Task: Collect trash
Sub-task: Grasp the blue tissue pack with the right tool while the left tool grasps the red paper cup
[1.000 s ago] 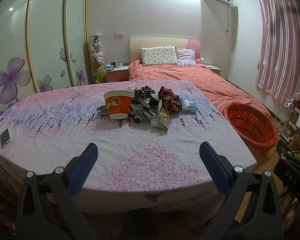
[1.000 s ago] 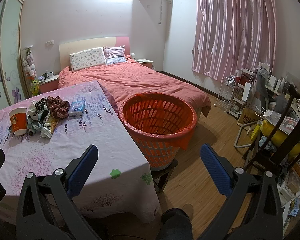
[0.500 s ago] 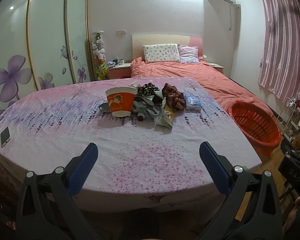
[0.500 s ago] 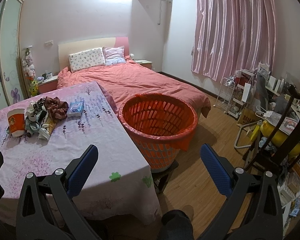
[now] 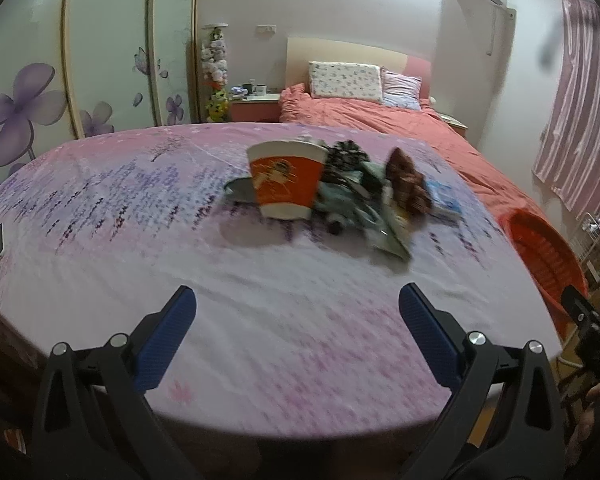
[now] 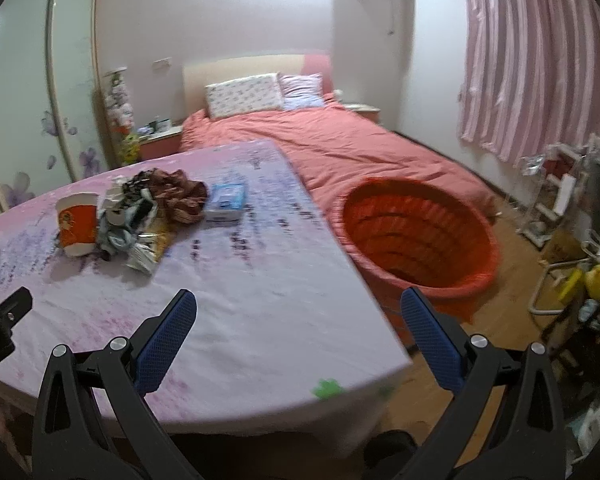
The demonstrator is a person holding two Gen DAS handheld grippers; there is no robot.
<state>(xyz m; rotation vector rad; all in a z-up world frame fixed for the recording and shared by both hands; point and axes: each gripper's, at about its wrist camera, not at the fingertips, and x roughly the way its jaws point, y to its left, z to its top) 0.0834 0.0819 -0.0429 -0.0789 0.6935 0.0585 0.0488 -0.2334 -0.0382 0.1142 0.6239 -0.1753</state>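
Orange-and-white paper cup (image 5: 286, 179) stands beside crumpled wrappers (image 5: 364, 204) — left gripper (image 5: 297, 322) and right gripper (image 6: 298, 322) both gape empty.

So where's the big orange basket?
The orange basket sits on the floor by the right edge of the table, between it and the bed. The left wrist view shows it at far right.

Matt printed cloth is covering the desk (image 5: 100, 208); a paper cup (image 5: 286, 178) and slatted plastic basket (image 6: 416, 236) are looking smooth.
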